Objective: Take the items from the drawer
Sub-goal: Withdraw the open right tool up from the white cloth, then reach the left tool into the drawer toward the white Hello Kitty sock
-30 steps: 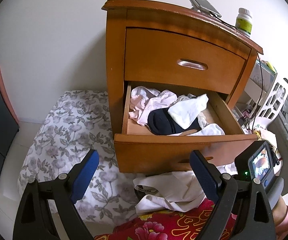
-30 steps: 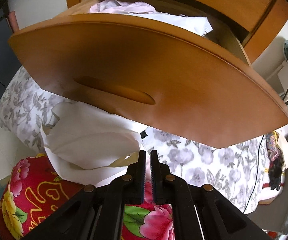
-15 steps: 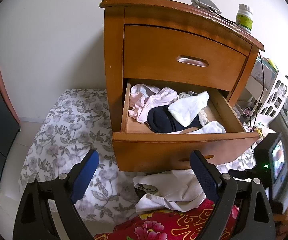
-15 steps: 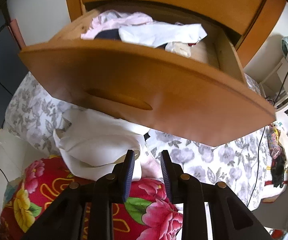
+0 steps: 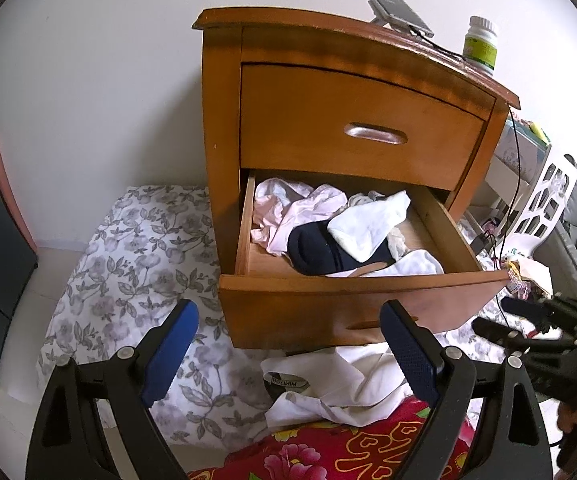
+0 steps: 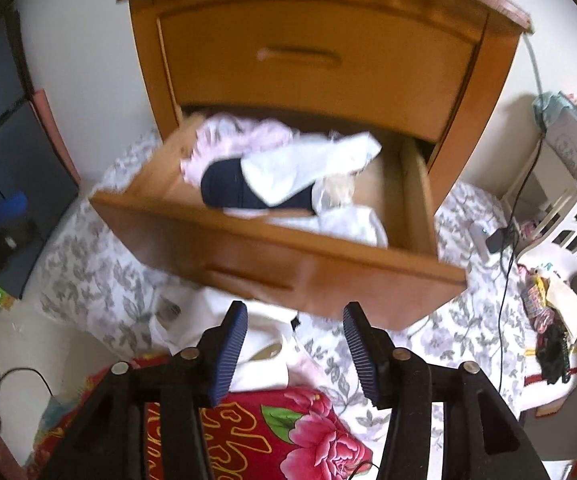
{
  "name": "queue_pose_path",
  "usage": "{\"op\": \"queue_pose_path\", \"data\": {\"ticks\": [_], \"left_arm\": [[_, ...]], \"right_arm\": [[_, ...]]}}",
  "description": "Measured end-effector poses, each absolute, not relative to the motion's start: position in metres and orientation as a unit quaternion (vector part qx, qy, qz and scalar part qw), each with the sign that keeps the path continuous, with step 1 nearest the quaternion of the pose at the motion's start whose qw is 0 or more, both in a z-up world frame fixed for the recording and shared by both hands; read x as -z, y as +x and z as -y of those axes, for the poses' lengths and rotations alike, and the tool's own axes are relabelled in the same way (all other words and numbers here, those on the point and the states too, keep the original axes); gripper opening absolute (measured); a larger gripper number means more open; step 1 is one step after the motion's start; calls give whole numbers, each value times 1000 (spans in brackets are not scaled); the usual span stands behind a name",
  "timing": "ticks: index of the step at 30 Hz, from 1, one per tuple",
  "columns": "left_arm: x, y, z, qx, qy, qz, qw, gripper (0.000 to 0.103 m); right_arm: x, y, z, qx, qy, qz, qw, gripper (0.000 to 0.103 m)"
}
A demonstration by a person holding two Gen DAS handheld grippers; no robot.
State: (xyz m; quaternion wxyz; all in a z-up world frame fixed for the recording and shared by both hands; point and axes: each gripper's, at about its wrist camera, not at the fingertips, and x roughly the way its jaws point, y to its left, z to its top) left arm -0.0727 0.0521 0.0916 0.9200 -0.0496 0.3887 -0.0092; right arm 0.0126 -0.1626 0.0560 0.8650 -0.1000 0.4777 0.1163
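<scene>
Hovering in front of the nightstand (image 5: 352, 92), your left gripper (image 5: 288, 344) has its blue pads spread wide with nothing between them. Beyond it the lower drawer (image 5: 328, 300) stands pulled out, while the upper drawer (image 5: 360, 120) is closed. Inside the open drawer you can see a dark navy sock (image 5: 320, 252) near the middle, a white sock (image 5: 368, 224) lying partly over its right end, crumpled pale pink cloth (image 5: 288, 212) toward the far left corner, and another white piece (image 5: 408, 266) against the near front panel.

Your right gripper (image 6: 294, 354) has just been opening; its ribbed pads stand apart and hold nothing. From its blurred view, the same drawer (image 6: 272, 256) sits ahead and above the fingertips, with the navy sock (image 6: 224, 188) and white sock (image 6: 308, 168) visible inside.

On the floor just below the drawer front, a white garment (image 5: 352, 384) lies loose, partly over a red floral quilt (image 5: 328, 448) at the near edge and a grey floral sheet (image 5: 128, 264) spreading left. On the nightstand's top, at the far right, stand a small bottle (image 5: 480, 44) and a flat grey device (image 5: 396, 8).
</scene>
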Motion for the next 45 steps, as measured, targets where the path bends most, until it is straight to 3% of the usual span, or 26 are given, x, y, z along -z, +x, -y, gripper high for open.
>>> {"op": "queue_pose_path", "data": {"ticks": [4, 6, 14, 18, 28, 31, 45], "left_arm": [[-91, -72, -51, 6, -48, -389, 920, 93], [-90, -71, -51, 4, -49, -391, 919, 93], [-85, -69, -52, -4, -50, -396, 917, 93], [-81, -66, -53, -10, -52, -401, 915, 93], [-70, -54, -48, -11, -54, -413, 909, 93], [-66, -48, -46, -12, -57, -414, 908, 103], [-49, -13, -36, -4, -59, -432, 900, 103]], "right_arm": [[-78, 11, 164, -109, -79, -449, 883, 72], [-82, 12, 166, -106, -71, -442, 888, 84], [-79, 18, 173, -91, -52, -445, 889, 92], [-79, 20, 177, -84, -49, -442, 892, 103], [-72, 28, 184, -85, -33, -439, 894, 103], [-68, 32, 187, -81, -28, -433, 897, 103], [-51, 59, 192, -87, -23, -444, 892, 103]]}}
